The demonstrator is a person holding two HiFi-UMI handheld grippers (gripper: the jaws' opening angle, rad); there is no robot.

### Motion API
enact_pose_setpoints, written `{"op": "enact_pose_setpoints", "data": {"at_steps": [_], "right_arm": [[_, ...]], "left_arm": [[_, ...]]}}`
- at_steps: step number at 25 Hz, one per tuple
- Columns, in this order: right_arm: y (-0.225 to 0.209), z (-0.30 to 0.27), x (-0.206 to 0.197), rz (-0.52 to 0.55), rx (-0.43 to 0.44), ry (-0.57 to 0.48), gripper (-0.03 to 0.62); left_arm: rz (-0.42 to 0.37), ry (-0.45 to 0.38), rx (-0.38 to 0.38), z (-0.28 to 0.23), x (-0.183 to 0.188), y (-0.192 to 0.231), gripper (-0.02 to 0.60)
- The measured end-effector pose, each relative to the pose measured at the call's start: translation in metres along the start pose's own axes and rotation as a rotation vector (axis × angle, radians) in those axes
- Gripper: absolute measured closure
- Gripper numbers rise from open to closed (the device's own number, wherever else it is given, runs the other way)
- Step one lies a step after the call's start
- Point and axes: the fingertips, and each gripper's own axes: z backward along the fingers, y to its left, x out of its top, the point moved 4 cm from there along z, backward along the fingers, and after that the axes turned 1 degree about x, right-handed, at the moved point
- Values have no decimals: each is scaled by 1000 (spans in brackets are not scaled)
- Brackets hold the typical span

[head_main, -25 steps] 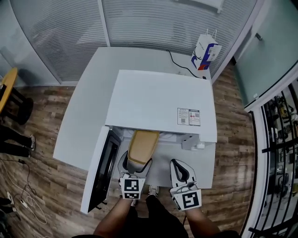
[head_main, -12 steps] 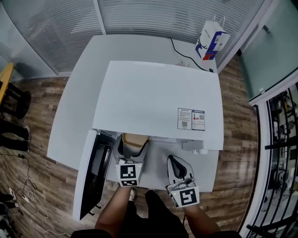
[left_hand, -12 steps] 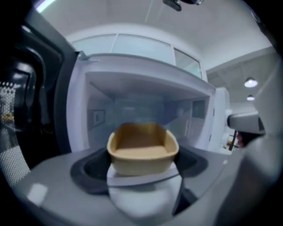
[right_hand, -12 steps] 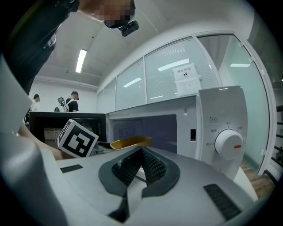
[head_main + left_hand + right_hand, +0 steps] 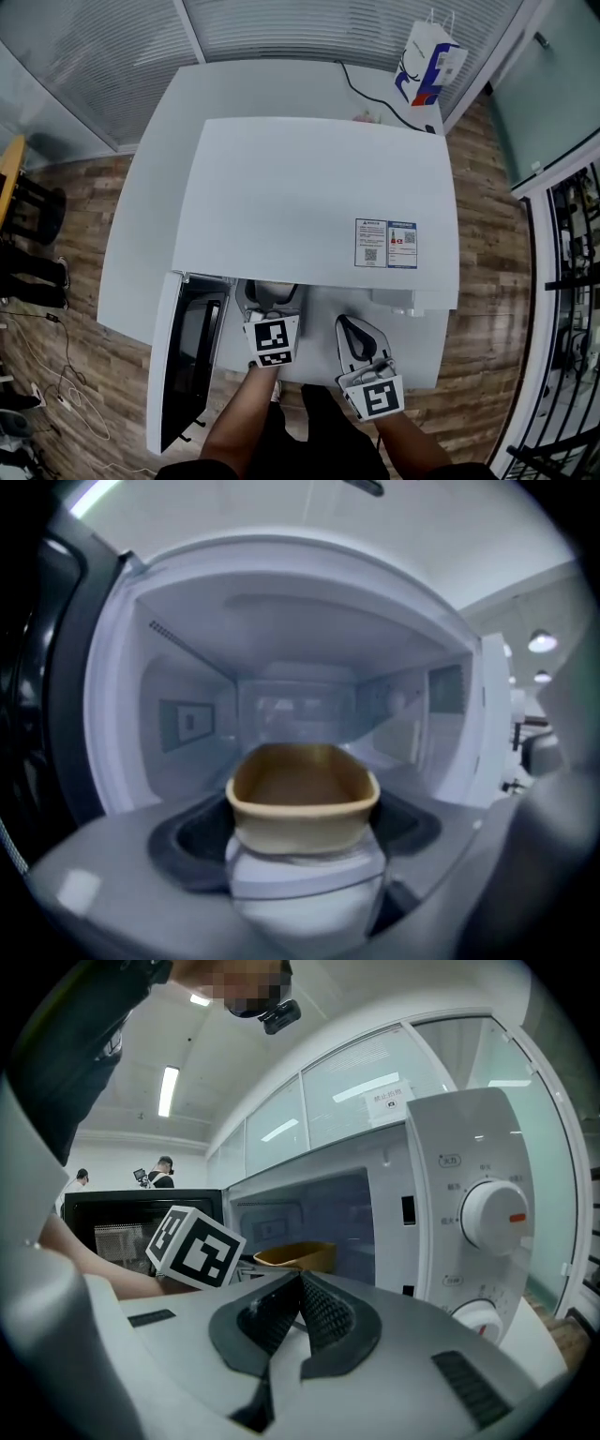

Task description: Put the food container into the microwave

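Note:
A tan oval food container (image 5: pixel 302 794) is held by its near end in my left gripper (image 5: pixel 306 860), which is shut on it. It hangs at the mouth of the open white microwave (image 5: pixel 319 202), with the lit cavity (image 5: pixel 291 705) right behind it. In the head view my left gripper (image 5: pixel 268 314) reaches under the microwave's top, which hides the container. The right gripper view shows the container (image 5: pixel 293 1256) inside the opening. My right gripper (image 5: pixel 300 1290) is shut with nothing in it and stays in front of the control panel (image 5: pixel 492 1218), also seen in the head view as the right gripper (image 5: pixel 352 330).
The microwave door (image 5: pixel 183 356) stands swung open to the left, past the table edge. The microwave sits on a white table (image 5: pixel 155 178). A paper bag (image 5: pixel 429 64) and a cable lie at the back right. Wooden floor surrounds the table.
My left gripper has pushed forward with the container, which has slid under the microwave's top and out of the head view. The right gripper has barely moved.

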Motion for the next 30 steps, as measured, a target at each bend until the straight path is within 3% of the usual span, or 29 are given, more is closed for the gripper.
{"op": "enact_pose_setpoints", "data": {"at_steps": [4,9,19,25,30], "right_arm": [[3,3,0,-8,20,-27,595],[6,7,0,-9,32,-14,595],[22,21,43,40,10,-104,595],[44,42,73,73,-5,-159,595],[42,58,95,79,-68,-210,595]], "left_arm": [[0,10,8,-8,-4,-4,119],[62,52,16,-8,-10,-1,67],[-1,36,16,69,-4,-10,82],[-40,-19,7,124,22,-13,346],[-63,-68,4,157,43,-8,574]]}}
